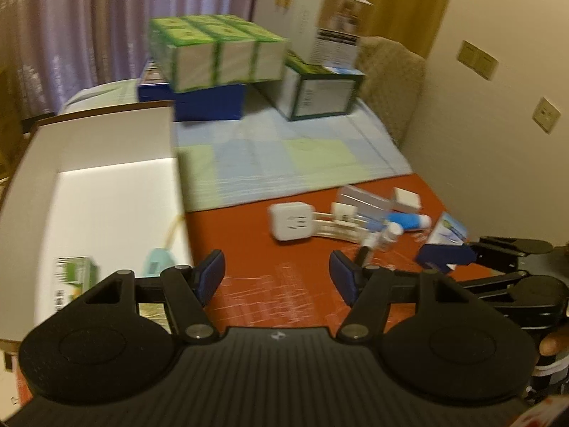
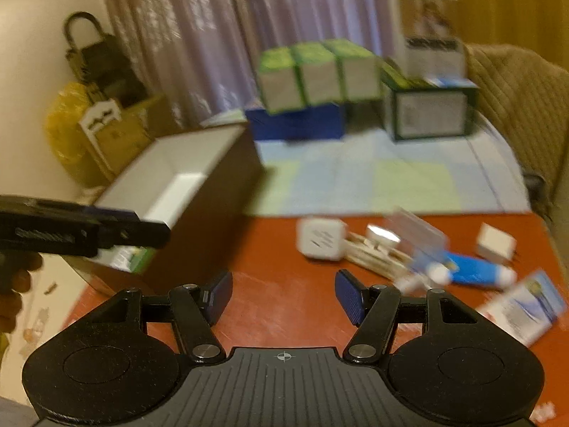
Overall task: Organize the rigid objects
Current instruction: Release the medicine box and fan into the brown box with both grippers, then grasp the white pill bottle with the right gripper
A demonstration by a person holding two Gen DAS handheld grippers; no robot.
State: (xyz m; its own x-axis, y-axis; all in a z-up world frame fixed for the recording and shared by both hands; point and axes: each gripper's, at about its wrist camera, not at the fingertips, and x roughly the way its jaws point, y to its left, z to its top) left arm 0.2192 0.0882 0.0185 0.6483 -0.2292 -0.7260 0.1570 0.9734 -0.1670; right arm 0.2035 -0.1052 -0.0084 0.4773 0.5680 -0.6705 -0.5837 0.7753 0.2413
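Observation:
My left gripper (image 1: 277,277) is open over the red table (image 1: 284,284), with nothing between its blue pads. To its left stands an open white box (image 1: 106,135) holding a small green carton (image 1: 76,274) and a teal item (image 1: 158,263). My right gripper (image 2: 282,293) is also open and empty. Loose items lie ahead of it on the right: a white plug adapter (image 2: 322,238), wooden clips (image 2: 373,256), a clear plastic case (image 2: 416,231), a blue-and-white tube (image 2: 476,272), a small white box (image 2: 496,242) and a blue-and-white carton (image 2: 522,306). Both views are motion-blurred.
Green-and-white cartons (image 1: 217,49) sit on a blue box (image 1: 209,101) at the back of a patchwork cloth (image 1: 284,163). A dark green box (image 1: 323,92) carries a tall white carton (image 1: 327,28). A padded chair (image 1: 391,78) stands behind. Bags (image 2: 92,114) rest on the floor.

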